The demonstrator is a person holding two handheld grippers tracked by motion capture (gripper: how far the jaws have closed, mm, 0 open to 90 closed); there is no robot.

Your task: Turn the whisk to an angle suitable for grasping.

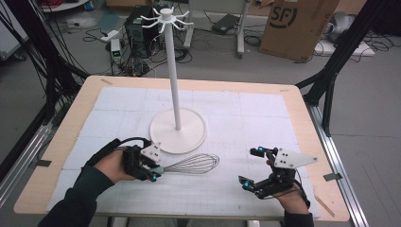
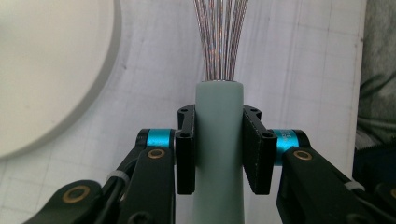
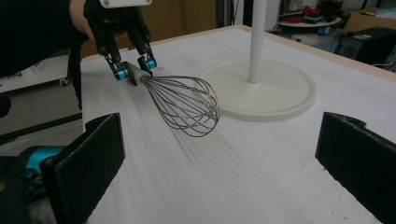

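A wire whisk (image 1: 193,164) with a pale green handle (image 2: 218,140) is held a little above the white mat, its wires pointing right toward the table's middle. My left gripper (image 1: 156,174) is shut on that handle, the two black pads (image 2: 185,154) pressing its sides. In the right gripper view the whisk (image 3: 187,105) hangs clear of the mat, with the left gripper (image 3: 135,69) clamping its handle. My right gripper (image 1: 253,166) stands open at the right front of the table, nothing between its fingers (image 3: 93,158).
A white hook stand (image 1: 178,130) with a round base and tall pole rises just behind the whisk, hooks at its top (image 1: 165,18). The white mat (image 1: 246,123) covers a wooden table. Cables, a cardboard box (image 1: 298,26) and frames lie beyond.
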